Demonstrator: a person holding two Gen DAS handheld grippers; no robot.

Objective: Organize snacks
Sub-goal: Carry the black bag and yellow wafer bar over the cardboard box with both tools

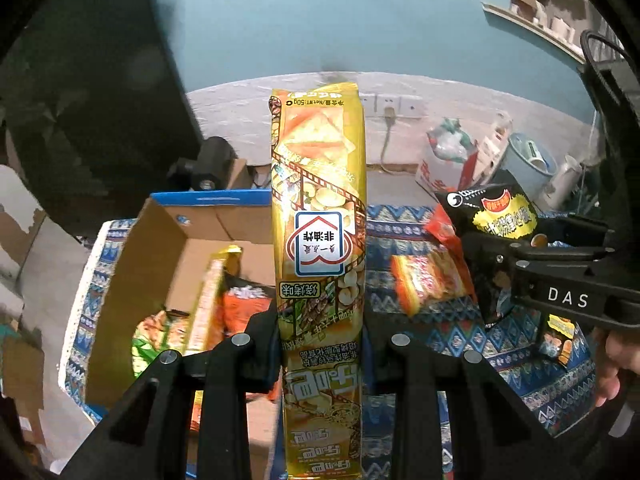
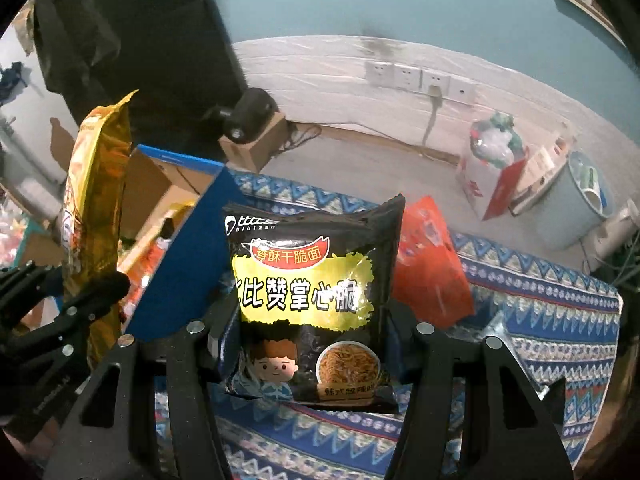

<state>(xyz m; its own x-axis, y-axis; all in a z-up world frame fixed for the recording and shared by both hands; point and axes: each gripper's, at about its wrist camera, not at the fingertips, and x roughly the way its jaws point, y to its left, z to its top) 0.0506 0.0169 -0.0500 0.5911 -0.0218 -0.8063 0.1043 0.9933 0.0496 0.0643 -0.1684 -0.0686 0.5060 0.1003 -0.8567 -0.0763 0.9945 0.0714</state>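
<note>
Both grippers loaded, both clear of the table. Left gripper (image 1: 322,354) clamped tight on a tall yellow chip bag (image 1: 318,216), gripped low on its length, long axis running straight out along the fingers, top seal pointing away. Right gripper (image 2: 308,344) closed partway on a black noodle packet (image 2: 310,292), pads pinching its two side edges, face toward the camera

Key relation: the open cardboard box (image 1: 176,248) sits at the table's left edge, below and left of the left gripper, so the left hand is the nearer one. From the right wrist view the box's blue flap (image 2: 184,248) stands up between the right gripper and the box interior; that packet likely has to go over the flap

Box already holds several bags standing on edge, orange and green ones visible. Remaining on the patterned cloth (image 2: 552,300): an orange-red packet (image 2: 430,264) just behind the black one, plus more by the right edge in the left view

Materials: glossy crinkly film, puffed and light; bags will deform under grip. Box is stiff corrugated board, blue outside, raw brown inside
</note>
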